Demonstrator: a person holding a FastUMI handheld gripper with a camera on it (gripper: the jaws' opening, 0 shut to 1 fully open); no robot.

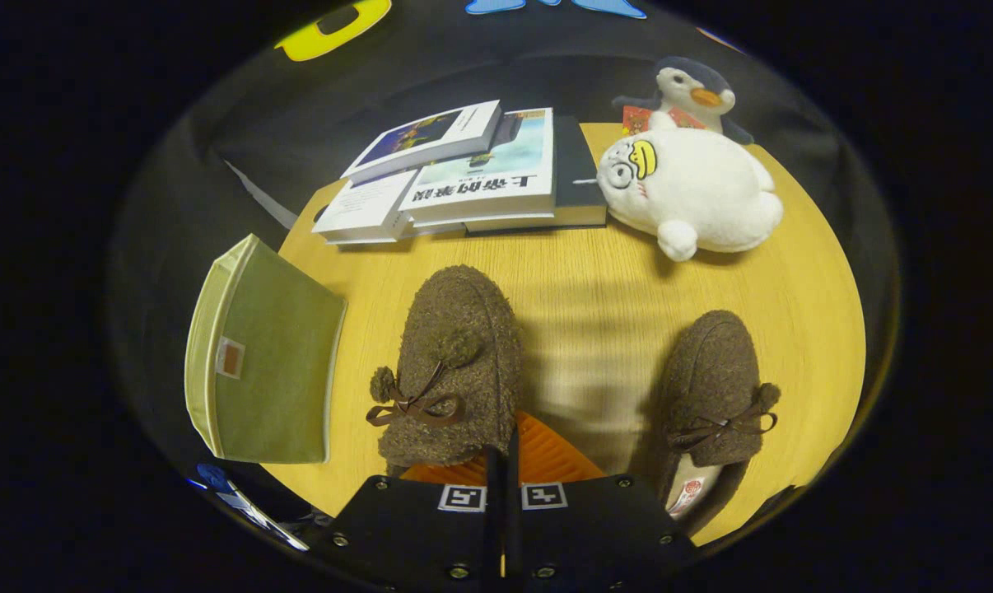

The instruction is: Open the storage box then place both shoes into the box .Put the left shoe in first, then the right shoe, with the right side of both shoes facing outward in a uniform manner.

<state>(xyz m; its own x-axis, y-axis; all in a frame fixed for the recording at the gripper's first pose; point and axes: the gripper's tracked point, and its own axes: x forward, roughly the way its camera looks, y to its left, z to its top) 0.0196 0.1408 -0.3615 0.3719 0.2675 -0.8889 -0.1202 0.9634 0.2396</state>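
Observation:
Two brown fuzzy shoes with bow laces lie toes away from me on the wooden table [595,329]. The left shoe [455,354] is just ahead of the fingers, and its rear hides part of one finger. My gripper [505,461] is shut, its fingers pressed together on the right rear edge of that shoe. The right shoe [715,387] lies apart to the right, its opening toward me. Left of the left shoe is the green fabric storage box [270,362], a flat green face up; I cannot tell whether it is open.
Beyond the shoes, a pile of books [463,181] lies at the table's far side. A white plush seal [694,189] and a penguin toy [694,91] sit to the right of the books. The box stands at the table's left edge.

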